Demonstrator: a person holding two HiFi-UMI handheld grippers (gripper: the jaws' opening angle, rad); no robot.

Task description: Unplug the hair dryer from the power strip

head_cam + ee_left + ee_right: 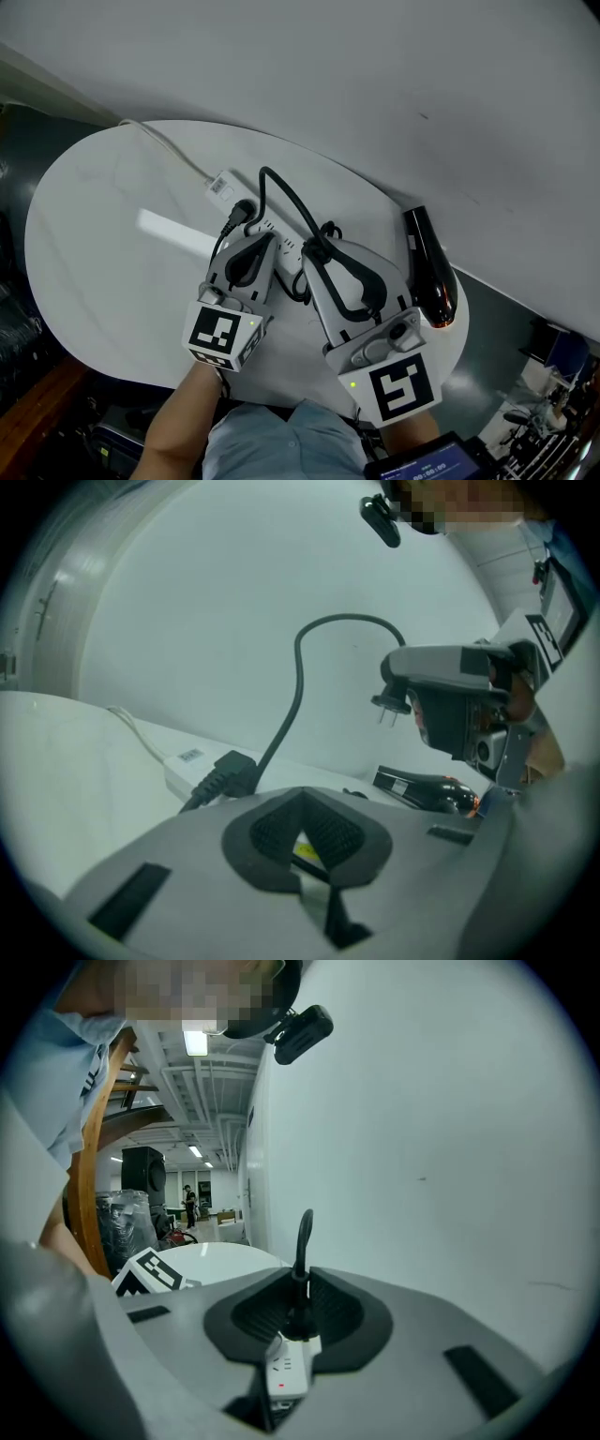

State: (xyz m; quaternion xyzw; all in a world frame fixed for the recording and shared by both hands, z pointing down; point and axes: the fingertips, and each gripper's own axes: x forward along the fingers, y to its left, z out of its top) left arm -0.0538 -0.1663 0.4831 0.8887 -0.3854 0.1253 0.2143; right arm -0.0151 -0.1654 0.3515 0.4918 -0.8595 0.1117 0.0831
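The white power strip lies on the round white table. My left gripper is shut, its tips resting on the strip. My right gripper is shut on the hair dryer's black plug. In the left gripper view that plug hangs in the air with its prongs bare, clear of the strip. Its black cable arcs up and back over the strip. The black hair dryer lies at the table's right edge. The strip's near end shows below the right jaws.
A second black plug sits in the strip beside the left gripper. The strip's white cord runs off the table's far left. A white wall stands close behind the table. The hair dryer lies near the rim.
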